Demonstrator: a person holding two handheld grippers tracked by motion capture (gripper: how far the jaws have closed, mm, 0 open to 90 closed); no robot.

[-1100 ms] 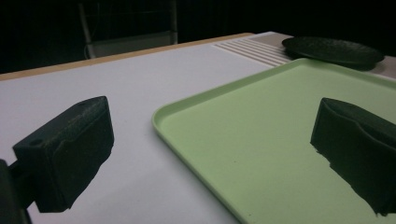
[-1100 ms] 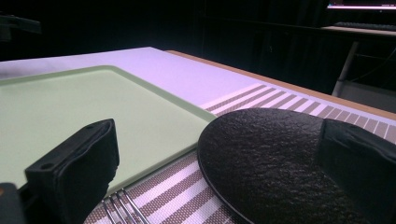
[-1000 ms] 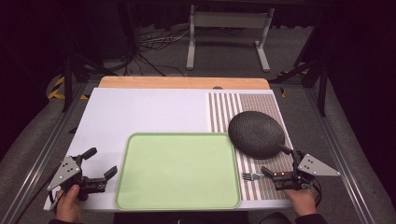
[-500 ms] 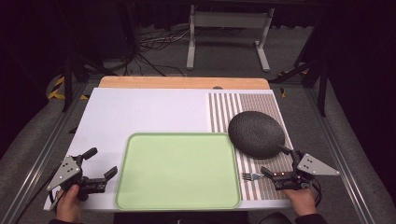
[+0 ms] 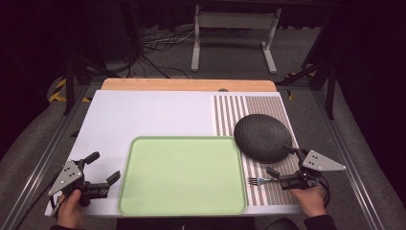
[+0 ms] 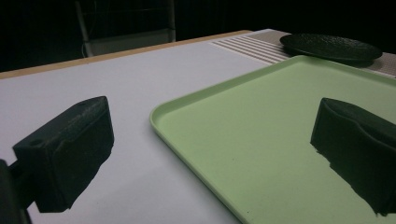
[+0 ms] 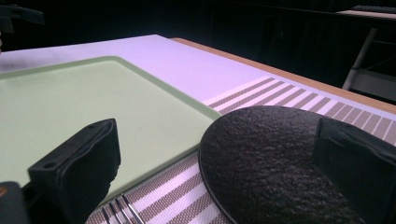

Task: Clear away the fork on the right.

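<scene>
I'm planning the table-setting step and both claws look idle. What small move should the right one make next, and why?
Probably ease the right claw down and forward onto the fork. Its jaws stand open, the fork lies on the striped mat just ahead of it, between the green tray and the dark plate.
</scene>
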